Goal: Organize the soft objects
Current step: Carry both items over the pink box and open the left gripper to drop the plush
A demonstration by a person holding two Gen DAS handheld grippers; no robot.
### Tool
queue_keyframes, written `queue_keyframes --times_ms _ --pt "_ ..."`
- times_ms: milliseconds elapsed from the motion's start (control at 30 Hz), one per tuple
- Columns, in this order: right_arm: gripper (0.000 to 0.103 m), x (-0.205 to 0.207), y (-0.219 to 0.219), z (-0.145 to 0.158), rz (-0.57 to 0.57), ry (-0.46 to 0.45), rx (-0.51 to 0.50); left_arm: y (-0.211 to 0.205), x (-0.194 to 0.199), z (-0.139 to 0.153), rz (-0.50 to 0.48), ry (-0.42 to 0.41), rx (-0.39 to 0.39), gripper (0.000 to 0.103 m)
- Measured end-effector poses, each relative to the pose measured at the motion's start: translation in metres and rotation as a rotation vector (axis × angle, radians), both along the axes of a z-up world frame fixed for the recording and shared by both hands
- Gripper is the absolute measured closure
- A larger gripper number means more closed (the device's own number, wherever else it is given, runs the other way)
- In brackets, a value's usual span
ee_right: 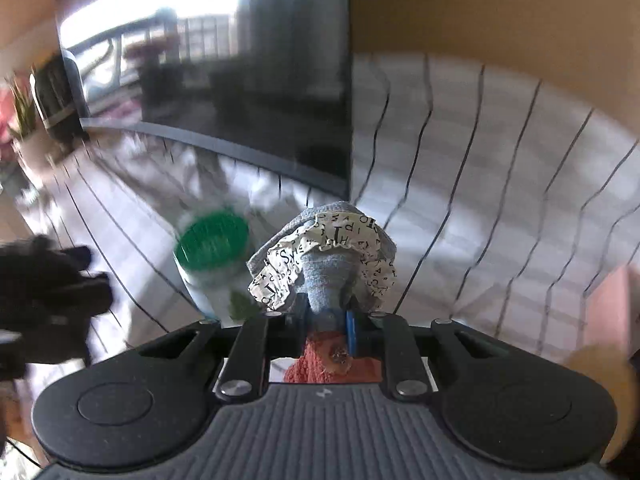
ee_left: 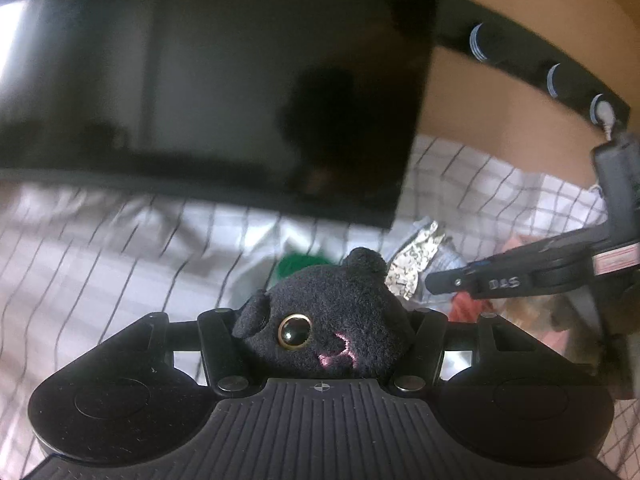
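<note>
Left wrist view: left gripper (ee_left: 320,344) clamps black plush (ee_left: 324,320), face toward camera. Right gripper (ee_right: 326,326) pinches grey plush (ee_right: 324,264), long axis forward, above checked cloth (ee_right: 500,184); monitor (ee_right: 248,80) edge close ahead.

Two grippers were in view, the left gripper (ee_left: 324,344) and the right gripper (ee_right: 326,320). There were two plush toys: one black plush (ee_left: 326,320) and one grey plush elephant (ee_right: 324,268). One green-lidded jar (ee_right: 212,248) sat at ten o'clock from the elephant; one dark screen (ee_right: 248,80) stood at twelve o'clock.

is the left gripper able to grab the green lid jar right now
Probably not: the left gripper is already shut on the black plush, which fills its jaws. The jar stands unobstructed on the checked cloth.
</note>
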State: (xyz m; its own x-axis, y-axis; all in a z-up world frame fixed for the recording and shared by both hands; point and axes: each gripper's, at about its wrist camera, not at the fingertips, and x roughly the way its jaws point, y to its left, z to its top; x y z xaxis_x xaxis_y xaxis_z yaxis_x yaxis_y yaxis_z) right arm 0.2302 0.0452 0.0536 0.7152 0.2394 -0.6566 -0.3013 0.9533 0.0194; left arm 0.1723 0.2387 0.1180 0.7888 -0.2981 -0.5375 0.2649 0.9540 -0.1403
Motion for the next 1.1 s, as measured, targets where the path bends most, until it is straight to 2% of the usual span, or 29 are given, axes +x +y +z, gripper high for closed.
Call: queue_keyframes --times_ms 133,233,367,500,667,800,900,1000,1067,1100 --pt "0.085 -0.018 -0.023 0.047 -0.017 -0.093 0.009 -0.03 0.015 0.021 -0.058 -0.06 0.019 0.039" --pt "0.085 -0.034 -0.047 0.077 -0.053 -0.171 -0.024 -0.051 0.028 0.039 -0.085 -0.11 0.025 0.039" --pt "0.085 -0.054 -0.093 0.111 -0.145 -0.245 -0.062 -0.081 0.043 0.065 -0.123 -0.172 0.006 0.039" --pt "0.085 -0.074 -0.144 0.128 -0.238 -0.291 -0.086 -0.118 0.053 0.083 -0.174 -0.198 -0.011 0.039" --pt "0.085 -0.102 -0.205 0.129 -0.361 -0.302 -0.086 -0.183 0.062 0.092 -0.297 -0.168 -0.063 0.039" --pt "0.085 -0.118 -0.249 0.116 -0.44 -0.268 -0.053 -0.249 0.066 0.082 -0.421 -0.094 -0.096 0.039" --pt "0.085 -0.124 -0.274 0.099 -0.474 -0.236 -0.036 -0.3 0.079 0.062 -0.501 0.033 -0.14 0.038" --pt "0.085 -0.121 -0.291 0.073 -0.484 -0.192 -0.023 -0.331 0.102 0.029 -0.485 0.254 -0.185 0.036" --pt "0.085 -0.116 -0.295 0.059 -0.477 -0.161 -0.014 -0.346 0.111 0.007 -0.446 0.335 -0.149 0.036" --pt "0.085 -0.115 -0.296 0.051 -0.475 -0.146 -0.013 -0.347 0.111 -0.002 -0.43 0.348 -0.114 0.036"
